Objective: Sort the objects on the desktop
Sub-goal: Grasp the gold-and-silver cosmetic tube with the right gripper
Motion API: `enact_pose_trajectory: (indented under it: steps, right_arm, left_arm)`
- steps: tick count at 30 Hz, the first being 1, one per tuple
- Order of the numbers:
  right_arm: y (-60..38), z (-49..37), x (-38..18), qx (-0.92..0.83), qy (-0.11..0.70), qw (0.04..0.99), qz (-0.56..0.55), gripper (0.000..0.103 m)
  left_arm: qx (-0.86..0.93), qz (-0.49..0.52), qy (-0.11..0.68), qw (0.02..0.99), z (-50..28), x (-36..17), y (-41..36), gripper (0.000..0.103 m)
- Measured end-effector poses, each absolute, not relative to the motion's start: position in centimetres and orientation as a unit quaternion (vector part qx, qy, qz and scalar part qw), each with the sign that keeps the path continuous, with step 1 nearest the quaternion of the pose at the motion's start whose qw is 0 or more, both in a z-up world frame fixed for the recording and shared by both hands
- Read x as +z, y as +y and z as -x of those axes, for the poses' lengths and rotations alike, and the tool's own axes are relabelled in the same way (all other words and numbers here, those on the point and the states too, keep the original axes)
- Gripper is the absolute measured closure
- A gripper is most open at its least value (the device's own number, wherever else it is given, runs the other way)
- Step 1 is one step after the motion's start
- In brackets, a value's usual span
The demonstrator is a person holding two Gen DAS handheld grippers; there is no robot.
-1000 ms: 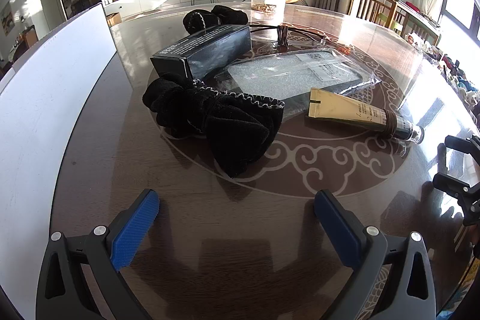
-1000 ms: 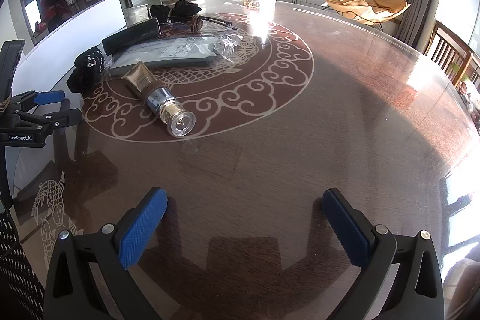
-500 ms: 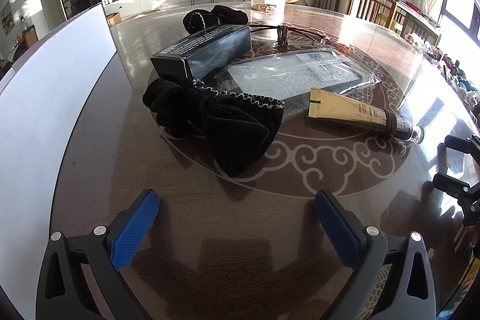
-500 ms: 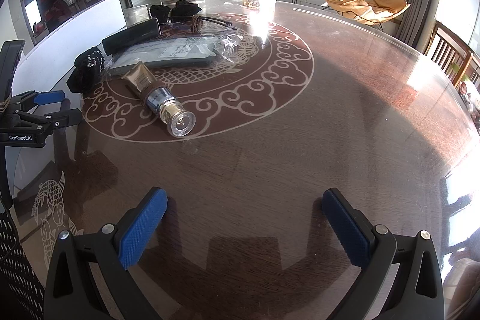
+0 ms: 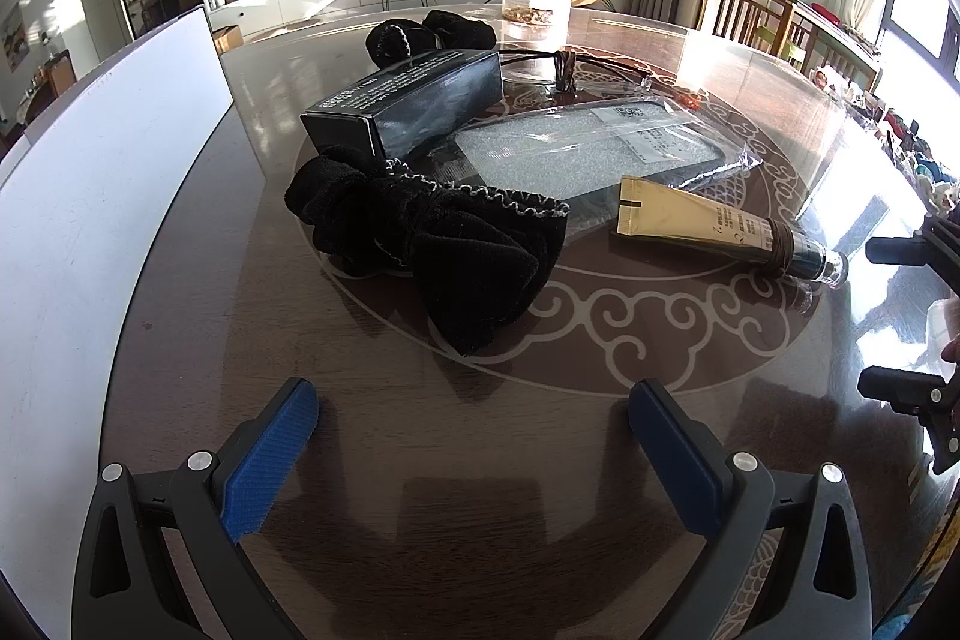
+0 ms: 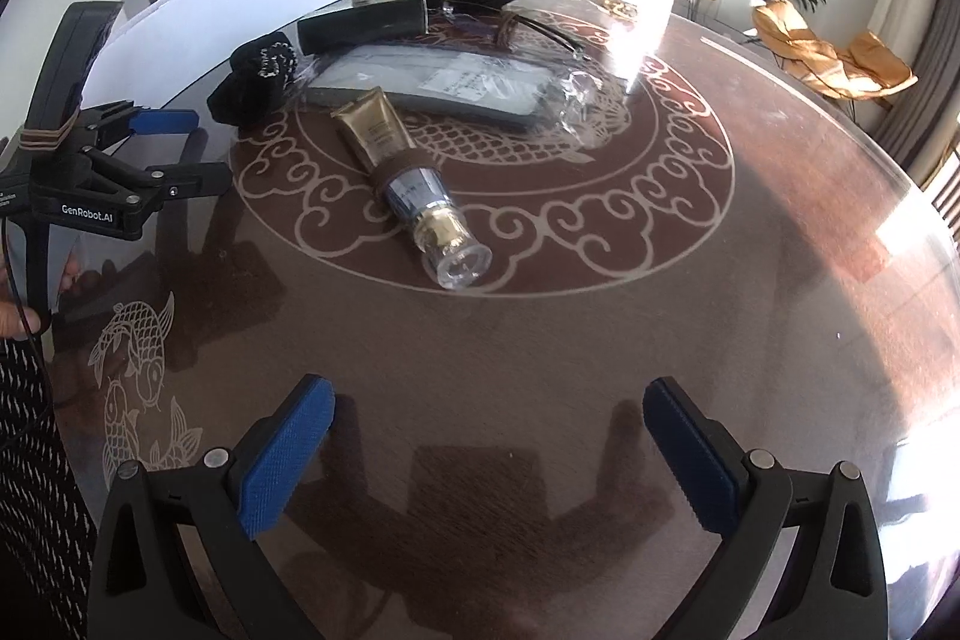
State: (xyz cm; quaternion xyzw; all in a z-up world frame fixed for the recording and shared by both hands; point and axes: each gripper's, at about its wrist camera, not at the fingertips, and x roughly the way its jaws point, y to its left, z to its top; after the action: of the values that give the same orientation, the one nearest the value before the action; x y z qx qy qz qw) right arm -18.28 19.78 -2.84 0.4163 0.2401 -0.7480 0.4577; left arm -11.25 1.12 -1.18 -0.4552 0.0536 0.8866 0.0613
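- Gold tube point(image 6: 384, 142) lies on the counter point(image 6: 600, 340), beside the black velvet bow point(image 5: 432, 244)
- My left gripper point(image 5: 474, 412) and right gripper point(image 6: 489, 418): jaws wide open, holding nothing

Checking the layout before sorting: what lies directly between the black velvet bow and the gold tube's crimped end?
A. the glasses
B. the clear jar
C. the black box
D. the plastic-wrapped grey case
D: the plastic-wrapped grey case lies between the black velvet bow and the gold tube, behind both.
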Motion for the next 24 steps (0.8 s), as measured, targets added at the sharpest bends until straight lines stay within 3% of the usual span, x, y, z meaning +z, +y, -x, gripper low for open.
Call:
enact_pose_trajectory:
  steps: [5,11,14,16,19,24]
  right_arm:
    - [14.0,18.7,-2.9,-0.715,0.283,0.511,-0.384,0.001]
    - [10.5,20.3,-3.6,-0.705,0.249,0.535,-0.393,0.004]
    - [10.8,20.0,-3.2,-0.718,0.235,0.534,-0.38,0.03]
    - [11.3,20.0,-3.0,-0.731,0.222,0.525,-0.375,0.056]
    - [11.7,20.2,-3.0,-0.742,0.211,0.516,-0.372,0.063]
    - [11.3,20.2,-2.9,-0.743,0.214,0.515,-0.37,0.063]
  left_arm:
    - [0.881,0.466,0.055,0.062,10.6,-1.1,1.0,0.0]
    - [0.866,0.496,0.049,0.042,7.6,-1.2,-0.4,0.0]
    - [0.86,0.509,0.043,0.013,8.3,-1.0,-0.6,0.0]
    - [0.869,0.493,0.046,-0.003,9.5,-0.2,-0.1,0.0]
    - [0.878,0.478,0.015,-0.008,12.1,1.2,0.5,0.0]
    - [0.88,0.469,-0.049,-0.046,16.5,1.8,0.7,0.0]
